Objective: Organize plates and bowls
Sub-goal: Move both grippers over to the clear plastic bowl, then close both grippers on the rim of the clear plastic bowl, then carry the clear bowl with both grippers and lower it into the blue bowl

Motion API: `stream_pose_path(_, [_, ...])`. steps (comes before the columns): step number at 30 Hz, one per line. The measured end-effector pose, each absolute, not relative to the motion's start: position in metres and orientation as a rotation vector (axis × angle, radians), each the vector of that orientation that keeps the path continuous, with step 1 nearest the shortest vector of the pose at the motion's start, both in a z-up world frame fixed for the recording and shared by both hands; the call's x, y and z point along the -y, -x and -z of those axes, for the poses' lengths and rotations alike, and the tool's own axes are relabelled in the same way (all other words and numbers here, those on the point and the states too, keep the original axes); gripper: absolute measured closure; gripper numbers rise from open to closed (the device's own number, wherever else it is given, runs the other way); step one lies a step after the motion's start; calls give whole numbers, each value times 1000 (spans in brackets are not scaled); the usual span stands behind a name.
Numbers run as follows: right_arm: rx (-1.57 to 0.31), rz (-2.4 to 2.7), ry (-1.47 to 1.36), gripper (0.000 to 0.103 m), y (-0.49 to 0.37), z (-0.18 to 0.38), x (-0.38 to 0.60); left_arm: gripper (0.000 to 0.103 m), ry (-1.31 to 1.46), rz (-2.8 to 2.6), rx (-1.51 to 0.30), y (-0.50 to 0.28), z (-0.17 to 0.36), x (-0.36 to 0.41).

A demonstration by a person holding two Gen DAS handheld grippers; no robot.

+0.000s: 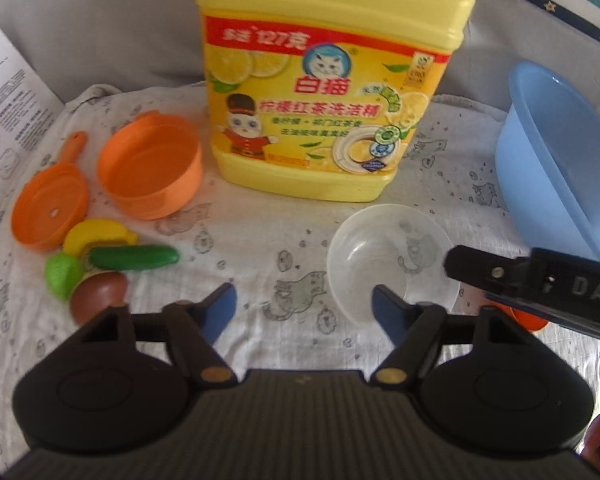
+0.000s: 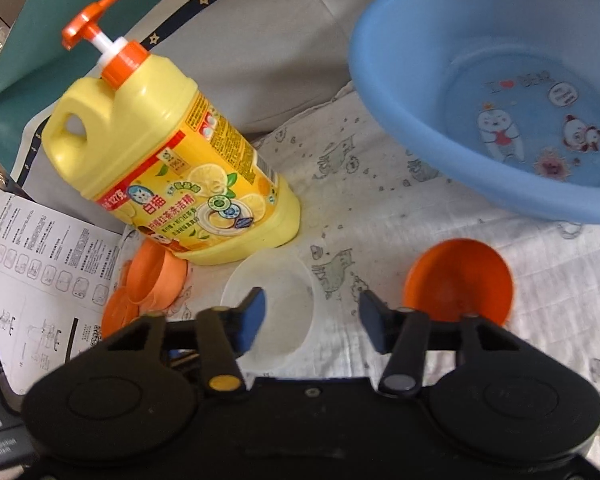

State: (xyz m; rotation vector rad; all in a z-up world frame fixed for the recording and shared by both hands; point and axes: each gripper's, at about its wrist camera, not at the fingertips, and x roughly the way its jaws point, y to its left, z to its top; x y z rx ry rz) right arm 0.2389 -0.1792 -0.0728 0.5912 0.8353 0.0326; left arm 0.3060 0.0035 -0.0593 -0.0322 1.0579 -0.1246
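Both grippers' fingers stand apart and hold nothing, the left gripper [image 1: 304, 306] having the clear plastic bowl [image 1: 392, 264] behind its right finger, the right gripper [image 2: 310, 316] between that bowl and the orange bowl [image 2: 458, 282].

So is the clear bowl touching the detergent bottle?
Apart. The left wrist view shows cloth between the clear bowl and the detergent bottle.

Surface: I see a white cloth [image 1: 260, 240] printed with small grey cats, spread flat.
Back: yellow detergent bottle [image 1: 320, 92] stands upright on it.
Right: blue basin [image 2: 480, 92], and near it an orange bowl [image 2: 460, 284].
Centre: clear bowl [image 1: 384, 256], just in front of the bottle.
Left: orange pot [image 1: 152, 168], orange pan [image 1: 50, 212], toy food [image 1: 100, 260] huddled beside them.
Left edge: printed sheet [image 2: 40, 264].
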Motion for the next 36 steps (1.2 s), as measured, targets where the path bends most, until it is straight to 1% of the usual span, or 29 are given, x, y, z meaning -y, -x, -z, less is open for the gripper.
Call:
stream_pose_path(1, [-838, -35, -590, 67, -241, 75, 178, 41, 36, 130, -1061, -308, 61, -2])
stream_pose_path(3, [-843, -36, -587, 75, -246, 80, 173, 53, 45, 143, -1068, -311, 65, 0])
stream_pose_path(4, [-844, -35, -589, 82, -247, 82, 172, 57, 45, 150, -1071, -312, 66, 1])
stream_pose_path(6, [-839, -37, -594, 86, -248, 86, 169, 82, 46, 164, -1083, -312, 69, 3])
stream_pose_path(7, [-834, -41, -591, 89, -248, 86, 168, 88, 46, 170, -1089, -312, 71, 4])
stream_pose_path(8, [-829, -43, -587, 89, -246, 87, 166, 90, 37, 172, -1088, -310, 71, 5])
stream_pose_path(22, [-833, -51, -562, 89, -203, 72, 148, 89, -40, 195, -1068, -269, 50, -1])
stream_pose_path(27, [-819, -70, -513, 89, -174, 58, 131, 89, -62, 208, -1063, -239, 35, -12])
stream_pose_path(36, [-810, -144, -507, 88, -114, 36, 99, 88, -24, 229, -1054, -170, 9, -50])
